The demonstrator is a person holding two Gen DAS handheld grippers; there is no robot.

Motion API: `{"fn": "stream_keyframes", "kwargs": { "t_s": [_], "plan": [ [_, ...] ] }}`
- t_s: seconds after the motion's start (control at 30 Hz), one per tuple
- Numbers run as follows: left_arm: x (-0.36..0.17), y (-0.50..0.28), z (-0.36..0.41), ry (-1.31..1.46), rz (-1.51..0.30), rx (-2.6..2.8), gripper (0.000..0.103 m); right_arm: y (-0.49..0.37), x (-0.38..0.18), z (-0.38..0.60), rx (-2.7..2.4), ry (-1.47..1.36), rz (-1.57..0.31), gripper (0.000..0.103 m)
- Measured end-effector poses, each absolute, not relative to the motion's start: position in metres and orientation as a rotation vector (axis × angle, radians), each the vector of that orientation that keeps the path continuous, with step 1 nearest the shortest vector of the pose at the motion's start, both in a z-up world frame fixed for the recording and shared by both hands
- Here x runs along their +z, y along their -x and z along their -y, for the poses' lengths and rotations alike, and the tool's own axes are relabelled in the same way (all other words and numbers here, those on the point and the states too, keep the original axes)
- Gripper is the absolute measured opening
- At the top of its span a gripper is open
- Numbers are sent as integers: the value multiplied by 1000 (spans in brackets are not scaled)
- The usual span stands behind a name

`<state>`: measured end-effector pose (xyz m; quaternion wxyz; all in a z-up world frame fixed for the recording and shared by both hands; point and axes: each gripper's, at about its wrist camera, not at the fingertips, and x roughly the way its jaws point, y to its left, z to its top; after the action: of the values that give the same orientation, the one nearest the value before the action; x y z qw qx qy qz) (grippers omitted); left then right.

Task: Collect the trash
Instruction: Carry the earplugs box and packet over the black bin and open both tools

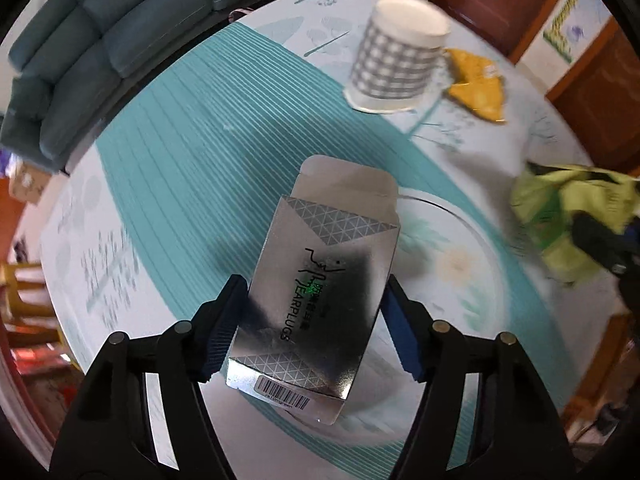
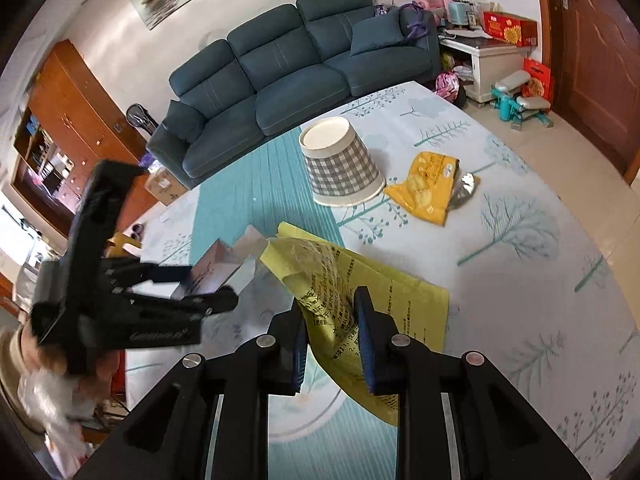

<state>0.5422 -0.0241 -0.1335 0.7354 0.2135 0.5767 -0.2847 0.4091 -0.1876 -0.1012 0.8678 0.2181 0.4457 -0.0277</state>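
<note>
My left gripper (image 1: 314,300) is shut on a silver earplugs box (image 1: 320,280) with its top flap open, held above a clear glass plate (image 1: 472,216). In the right wrist view the left gripper (image 2: 208,284) and the box (image 2: 224,264) show at the left. My right gripper (image 2: 330,316) is shut on a yellow-green wrapper (image 2: 360,280), which hangs over the table; the wrapper also shows at the right of the left wrist view (image 1: 568,208). An upturned checked paper cup (image 2: 340,160) and a yellow snack bag (image 2: 428,188) lie farther back on the table.
The table has a white and teal tree-print cloth (image 2: 520,240). A dark blue sofa (image 2: 288,72) stands beyond it. Wooden cabinets (image 2: 68,120) are at the left and a wooden door (image 2: 592,60) at the right.
</note>
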Motion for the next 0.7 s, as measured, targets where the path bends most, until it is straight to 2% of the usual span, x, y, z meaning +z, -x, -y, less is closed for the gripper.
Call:
{"fn": "stream_keyframes", "kwargs": {
  "t_s": [0.17,0.43,0.7],
  "plan": [
    [-93,-487,13,-370,-1255,-628,65,-360,-75,200,-1,-514,-894,21],
    [-30,-353,7,-169,-1204,-536,65,-247,-30,219,156,-555,-850,21],
    [-2,-204,25,-63,-1178,-426,65,-121,-9,244,289,-546,-868,21]
  ]
}}
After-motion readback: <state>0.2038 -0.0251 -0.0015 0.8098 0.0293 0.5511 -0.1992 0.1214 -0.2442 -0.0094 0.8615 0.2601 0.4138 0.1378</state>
